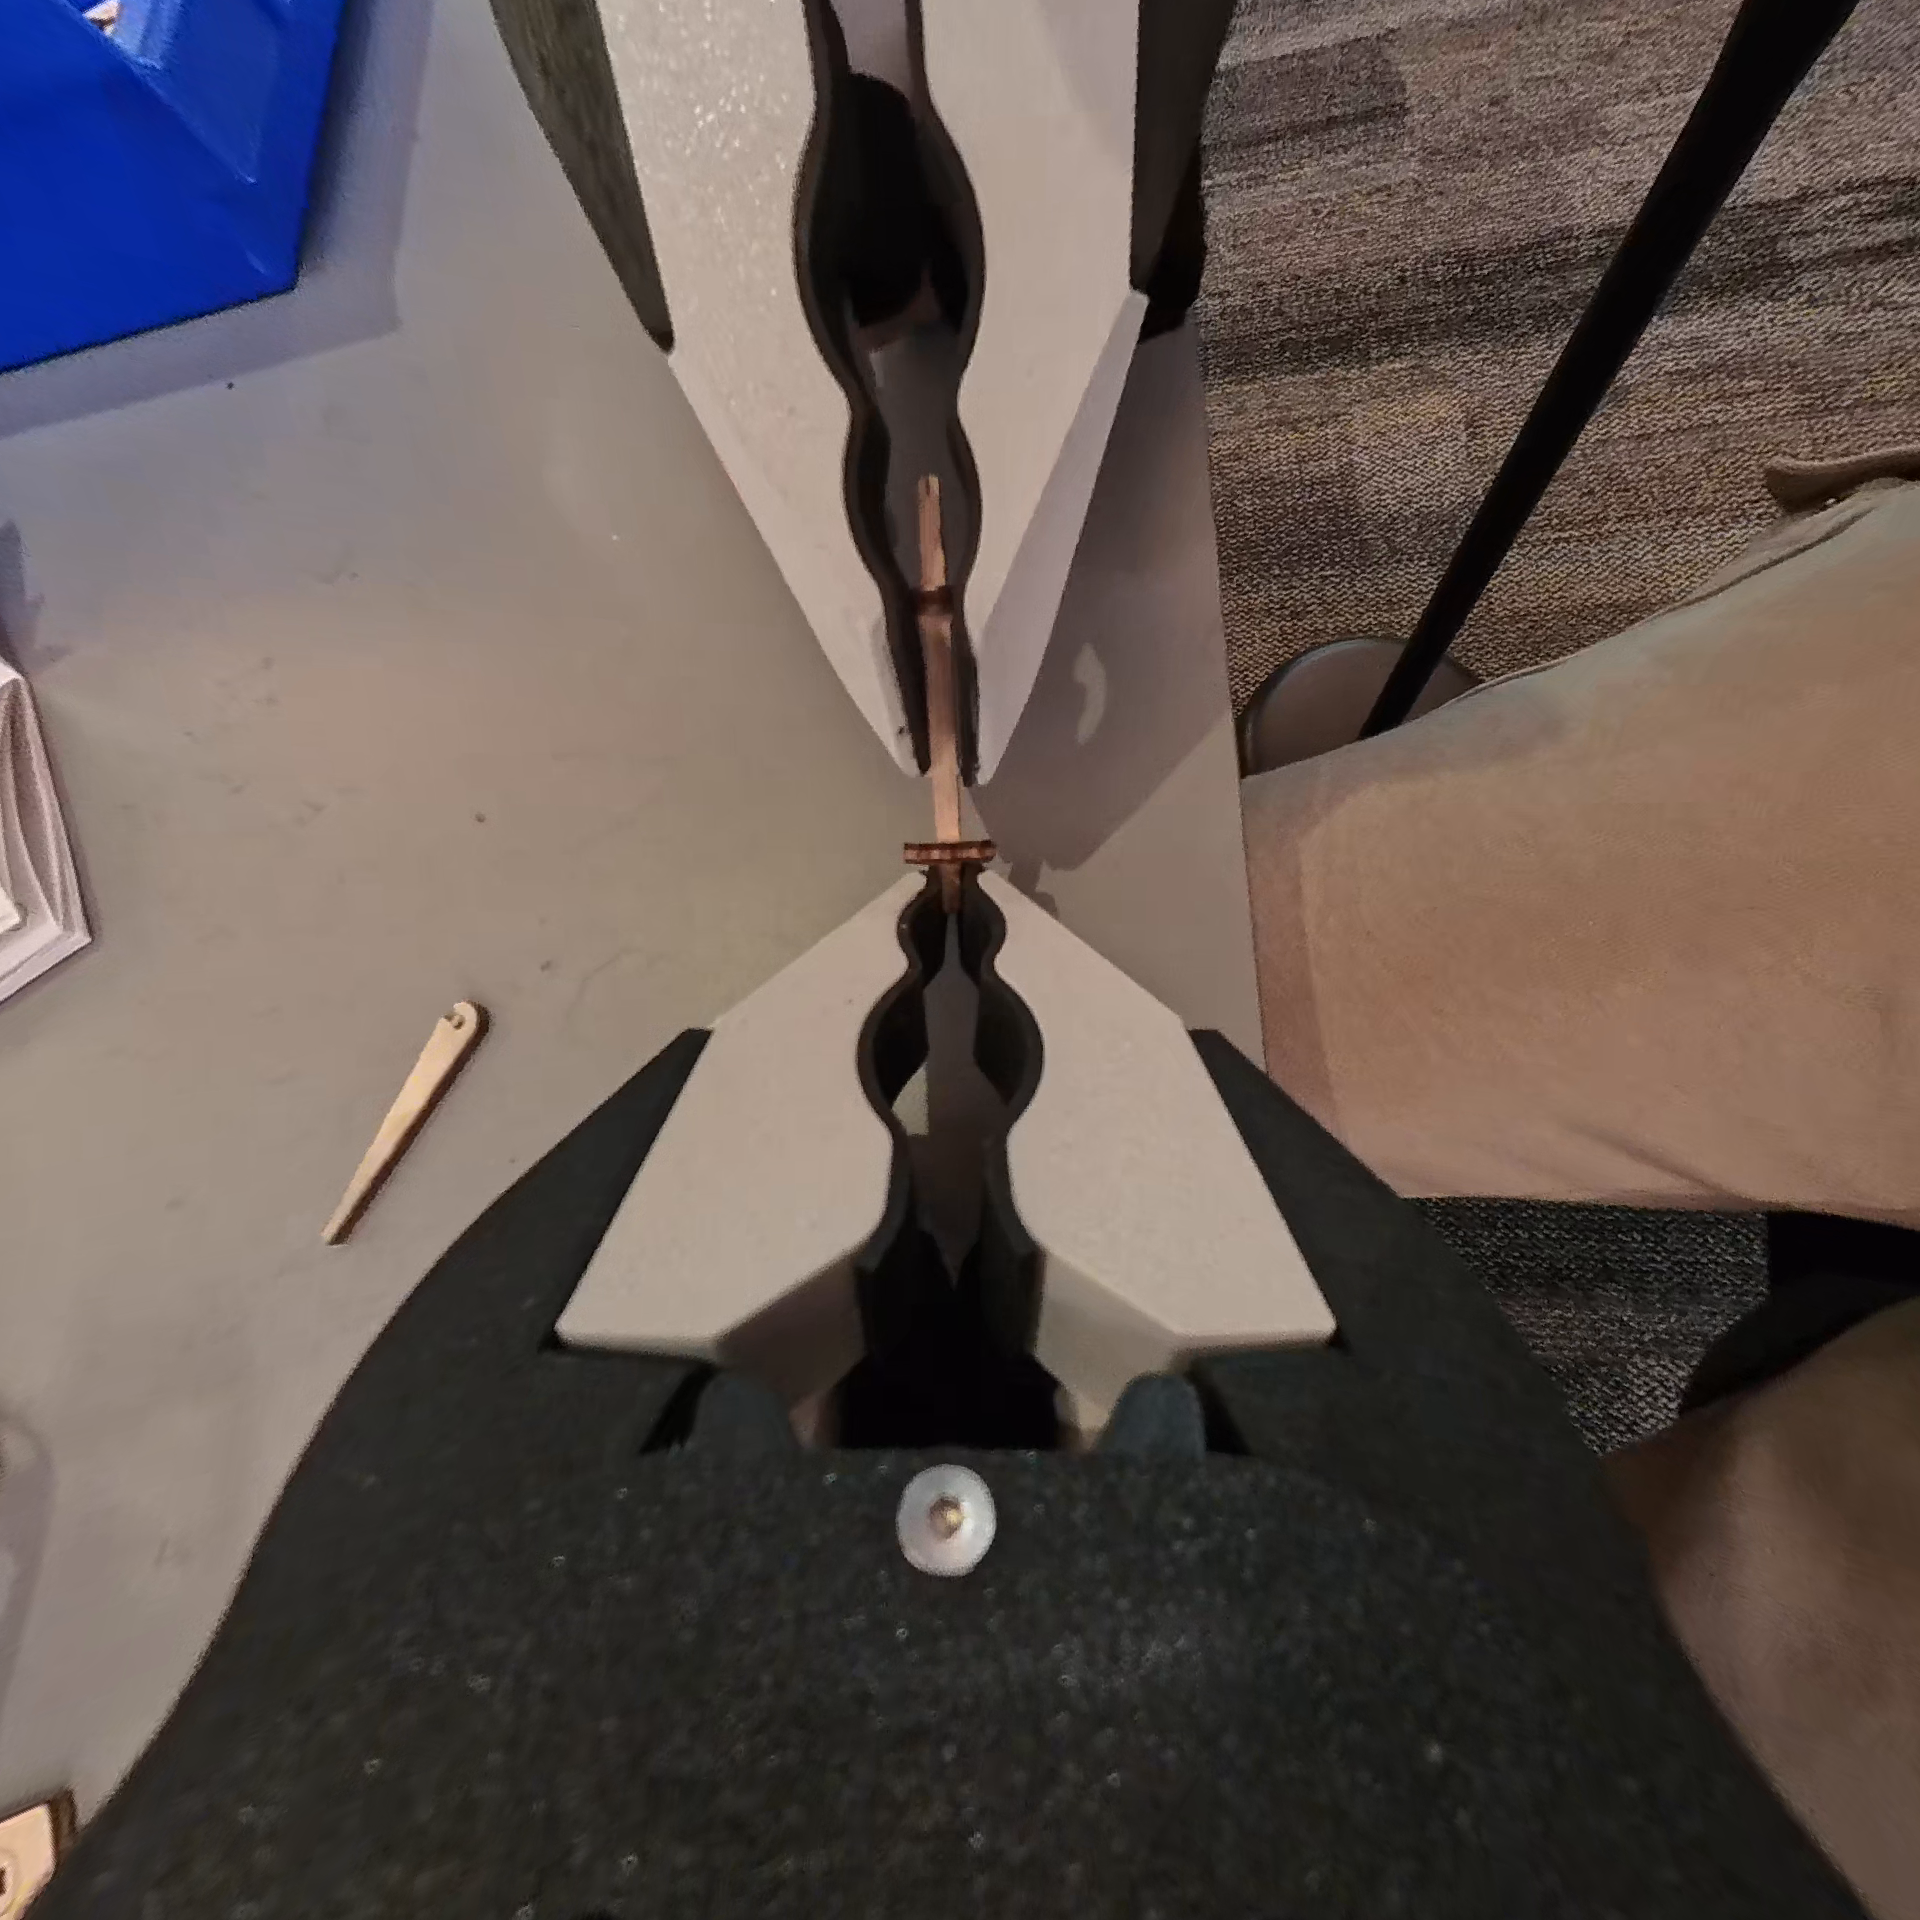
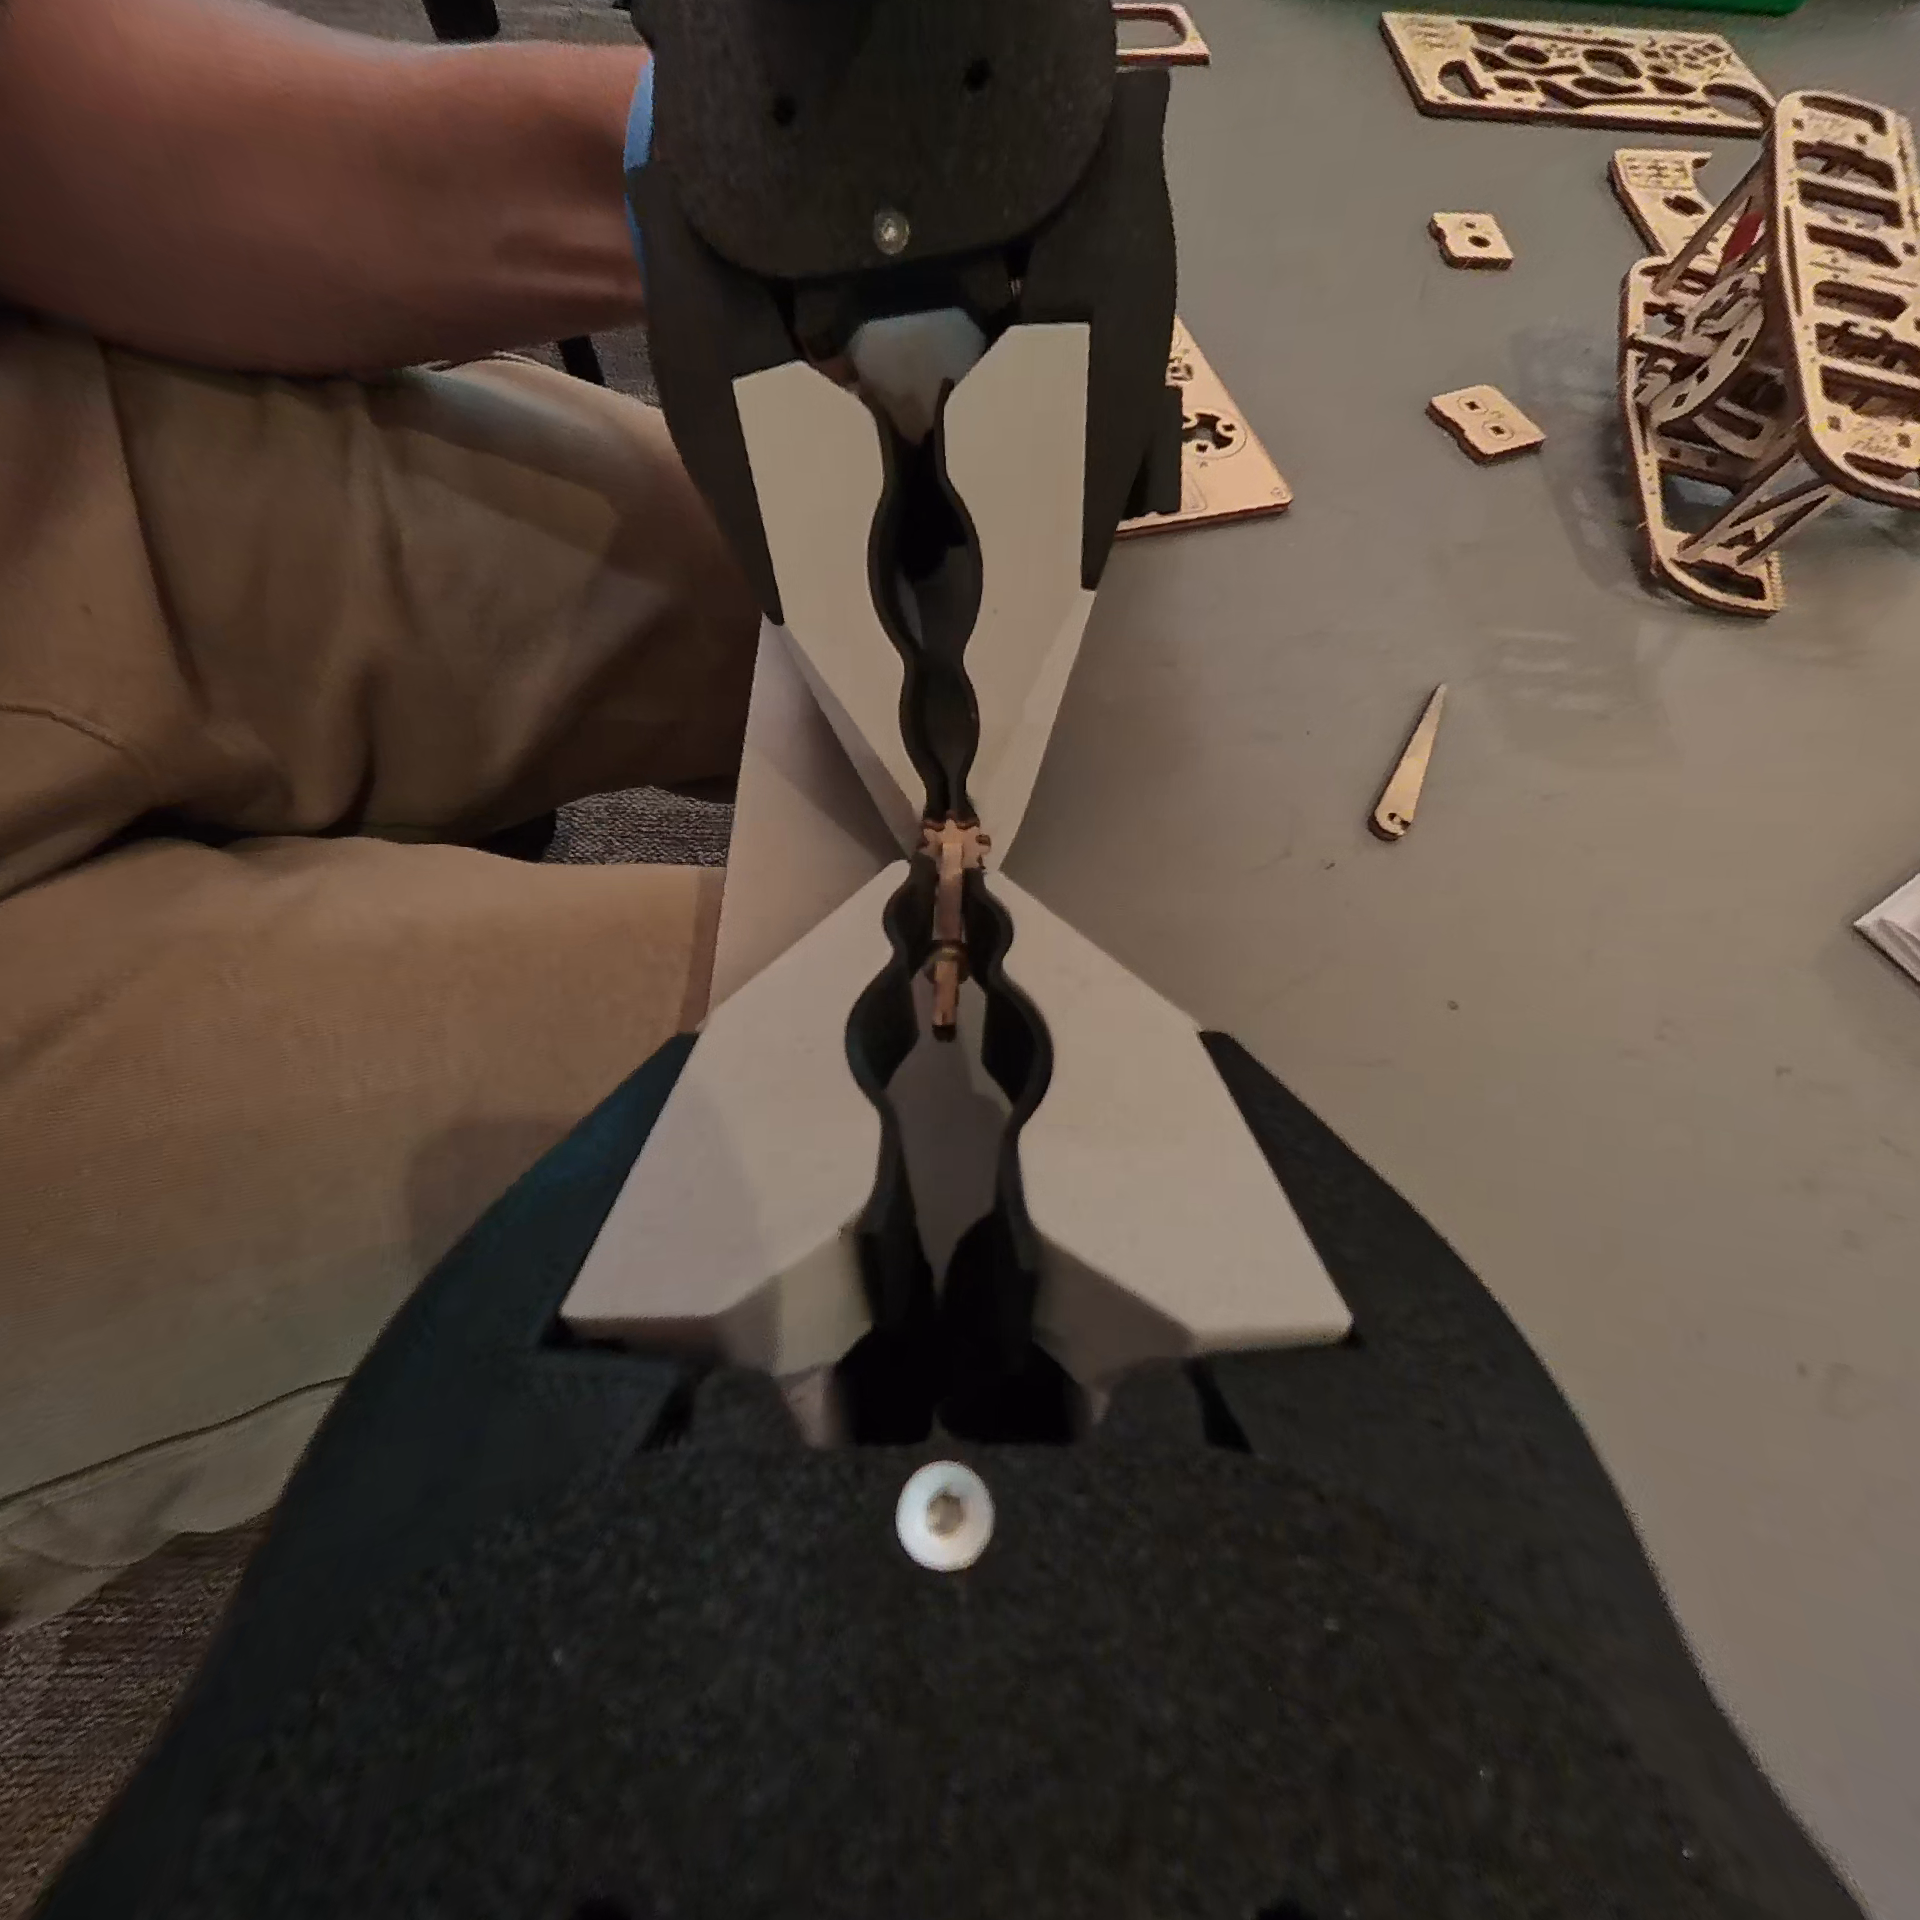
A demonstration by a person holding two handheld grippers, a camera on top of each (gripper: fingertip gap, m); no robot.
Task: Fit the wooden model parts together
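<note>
Between both claws, wooden stick (image 1: 940, 665) lengthwise.

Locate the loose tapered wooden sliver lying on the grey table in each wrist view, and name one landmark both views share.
Left wrist view: loose tapered wooden sliver lies lower left, left of the left gripper.
Right wrist view: it lies right of centre, below the wooden frame model.
Shared landmark: the two grippers meeting tip to tip at the small wooden piece.

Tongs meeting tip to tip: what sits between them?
A thin wooden stick carrying a small round wooden disc, bridging left tongs and right tongs in both views.
</note>
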